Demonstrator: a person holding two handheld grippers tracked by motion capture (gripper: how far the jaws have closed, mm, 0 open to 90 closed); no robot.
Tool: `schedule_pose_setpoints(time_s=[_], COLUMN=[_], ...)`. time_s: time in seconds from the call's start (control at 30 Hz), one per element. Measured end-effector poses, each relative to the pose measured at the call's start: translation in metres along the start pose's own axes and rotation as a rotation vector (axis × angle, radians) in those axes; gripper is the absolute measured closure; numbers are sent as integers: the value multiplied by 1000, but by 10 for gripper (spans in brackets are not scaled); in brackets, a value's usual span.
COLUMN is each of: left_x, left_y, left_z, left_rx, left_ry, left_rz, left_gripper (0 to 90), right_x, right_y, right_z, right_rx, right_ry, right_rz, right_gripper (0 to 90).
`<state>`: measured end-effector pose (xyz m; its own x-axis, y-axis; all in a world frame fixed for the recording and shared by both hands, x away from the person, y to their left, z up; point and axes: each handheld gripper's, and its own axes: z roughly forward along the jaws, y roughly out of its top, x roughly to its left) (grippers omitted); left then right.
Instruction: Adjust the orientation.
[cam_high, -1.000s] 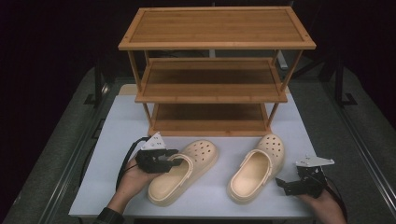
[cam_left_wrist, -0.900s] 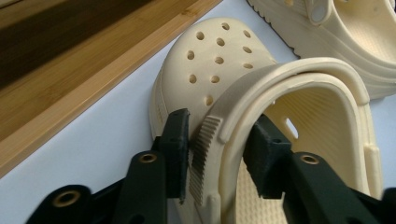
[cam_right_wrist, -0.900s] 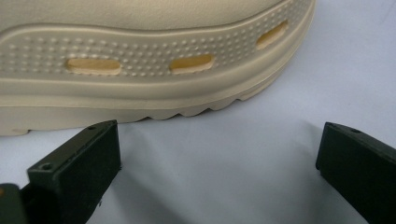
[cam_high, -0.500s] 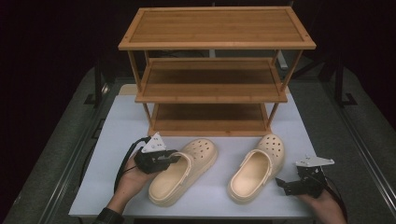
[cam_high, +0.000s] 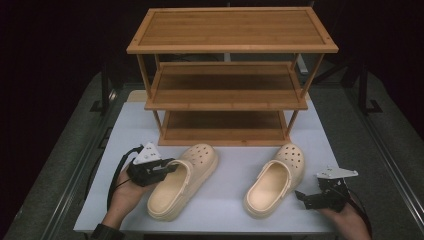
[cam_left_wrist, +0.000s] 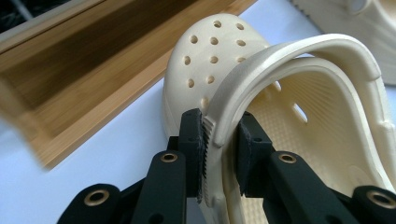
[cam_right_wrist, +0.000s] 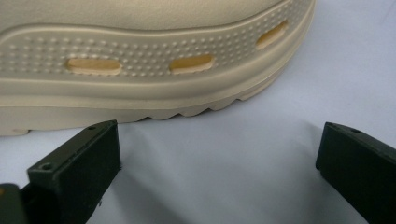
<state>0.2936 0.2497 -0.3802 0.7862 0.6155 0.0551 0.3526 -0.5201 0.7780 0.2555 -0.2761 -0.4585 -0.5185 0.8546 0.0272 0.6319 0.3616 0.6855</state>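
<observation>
Now the left tongs (cam_left_wrist: 219, 140), having just been closing, pinch the side wall of the left clog (cam_high: 182, 180) on the table (cam_high: 230, 165); the right tongs (cam_right_wrist: 219, 158) gape, released, just beside the right clog (cam_high: 275, 180).

left gripper (cam_high: 167, 167) clamped, right gripper (cam_high: 302, 197) agape

Left gripper closes on the clog wall

The left gripper (cam_high: 167, 167) jaws have just been closing and now clamp the side wall and heel strap of the left clog (cam_high: 182, 182), pads pressing it from both sides. Its hand (cam_high: 122, 195) has shifted slightly away from the person, toward the wooden rack (cam_high: 225, 100).
</observation>
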Motion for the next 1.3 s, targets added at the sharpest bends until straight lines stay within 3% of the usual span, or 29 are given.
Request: schedule_pose_setpoints(time_s=[0.23, 0.5, 0.93, 1.03, 1.3], left_x=[14, 22, 19, 22, 25], left_y=[-15, -22, -25, -27, -32], left_z=[-18, -15, -13, -14, -25], left_rx=[14, 36, 19, 14, -7], left_ry=[71, 125, 96, 71, 50], left_rz=[-38, -57, -84, -112, -143], left_gripper=[748, 747, 694, 617, 468], right_x=[0, 0, 0, 0, 0], right_y=[0, 0, 0, 0, 0], right_z=[0, 0, 0, 0, 0], right_rx=[0, -1, -1, 0, 0], right_ry=[0, 1, 1, 1, 1], right_rz=[0, -1, -1, 1, -1], right_gripper=[0, 0, 0, 0, 0])
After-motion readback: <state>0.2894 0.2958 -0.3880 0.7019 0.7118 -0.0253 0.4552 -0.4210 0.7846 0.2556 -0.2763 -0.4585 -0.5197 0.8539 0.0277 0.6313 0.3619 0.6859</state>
